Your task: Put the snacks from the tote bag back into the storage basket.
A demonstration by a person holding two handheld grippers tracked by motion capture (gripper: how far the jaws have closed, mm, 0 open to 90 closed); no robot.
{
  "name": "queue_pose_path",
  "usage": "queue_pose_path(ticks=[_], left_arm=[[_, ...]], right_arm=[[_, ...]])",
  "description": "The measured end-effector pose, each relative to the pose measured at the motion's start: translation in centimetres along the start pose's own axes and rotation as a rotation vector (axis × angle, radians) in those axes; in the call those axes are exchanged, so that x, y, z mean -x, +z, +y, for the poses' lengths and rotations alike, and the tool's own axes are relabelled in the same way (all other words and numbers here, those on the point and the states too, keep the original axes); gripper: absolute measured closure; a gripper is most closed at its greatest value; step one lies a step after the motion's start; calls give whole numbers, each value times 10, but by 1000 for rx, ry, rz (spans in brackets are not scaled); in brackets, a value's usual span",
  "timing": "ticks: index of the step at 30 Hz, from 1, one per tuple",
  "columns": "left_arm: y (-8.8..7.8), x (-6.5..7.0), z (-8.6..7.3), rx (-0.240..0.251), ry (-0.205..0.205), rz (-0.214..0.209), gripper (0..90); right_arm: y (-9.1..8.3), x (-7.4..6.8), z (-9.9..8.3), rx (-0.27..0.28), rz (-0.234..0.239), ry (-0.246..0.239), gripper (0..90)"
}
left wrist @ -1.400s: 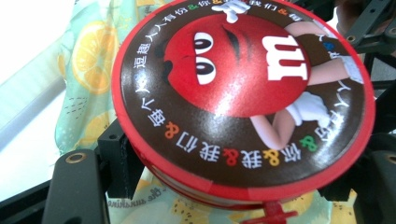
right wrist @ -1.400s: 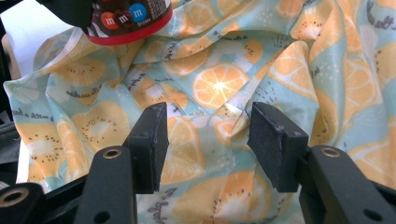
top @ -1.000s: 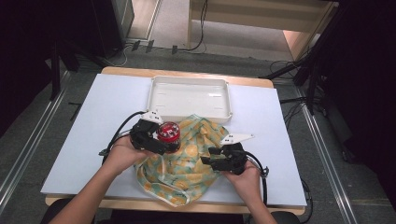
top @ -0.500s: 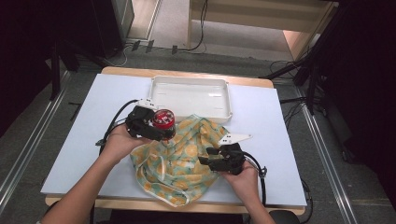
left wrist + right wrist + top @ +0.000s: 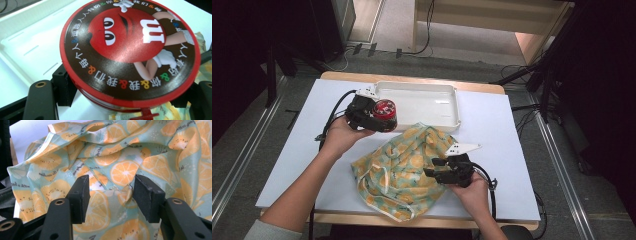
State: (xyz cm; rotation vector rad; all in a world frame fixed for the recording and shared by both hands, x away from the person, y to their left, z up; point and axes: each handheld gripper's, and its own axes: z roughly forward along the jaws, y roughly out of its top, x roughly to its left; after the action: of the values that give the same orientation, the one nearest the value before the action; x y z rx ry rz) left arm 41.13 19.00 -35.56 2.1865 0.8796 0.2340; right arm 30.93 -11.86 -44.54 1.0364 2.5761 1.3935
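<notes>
Up close, the left gripper (image 5: 379, 116) clamps a round red-lidded candy tub (image 5: 130, 52) beside the white rectangular plastic tray (image 5: 447, 107); the right gripper (image 5: 110, 195) gapes over orange-print cloth (image 5: 120, 170).

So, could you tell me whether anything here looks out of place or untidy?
Only the orange-print cloth bag: it lies crumpled and bunched on the table rather than flat. The red-lidded candy tub looks intact in the left gripper, and the white tray sits square.

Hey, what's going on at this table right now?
A person works with a gripper in each hand. The left gripper is clamped on a round red-lidded candy tub, held above the table beside the white tray. The right gripper rests open against the orange-print cloth bag, with fabric between its jaws but not pinched.
</notes>
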Motion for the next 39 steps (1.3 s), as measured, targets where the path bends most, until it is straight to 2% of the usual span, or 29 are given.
queue_pose_path(ticks=[4,10,13,16,18,22,25,30,36,39], left_arm=[[7,-4,6,-17,6,9,260],[19,-15,14,-25,-10,20,260],[24,-18,16,-29,1,19,260],[34,-25,20,-20,-20,9,261],[38,-27,23,-25,-9,21,260],[45,-33,29,-26,-16,12,260],[51,-39,32,-35,-28,22,260],[64,-47,34,-43,-52,29,260],[81,-51,30,-53,-22,31,260],[87,-53,28,-64,-27,30,260]], right_arm=[[2,0,0,5,2,-5,483],[2,-2,0,6,0,-13,483],[2,-2,0,4,-1,-15,483],[2,-1,-1,1,-3,-14,484],[2,-1,-1,2,-3,-9,484],[2,-1,-2,7,-6,-7,484],[4,-1,-1,5,-5,-5,484],[8,-2,-1,-4,-10,-5,484],[9,-2,-2,-14,-12,-2,485],[9,-2,-2,-15,-13,-4,484]])
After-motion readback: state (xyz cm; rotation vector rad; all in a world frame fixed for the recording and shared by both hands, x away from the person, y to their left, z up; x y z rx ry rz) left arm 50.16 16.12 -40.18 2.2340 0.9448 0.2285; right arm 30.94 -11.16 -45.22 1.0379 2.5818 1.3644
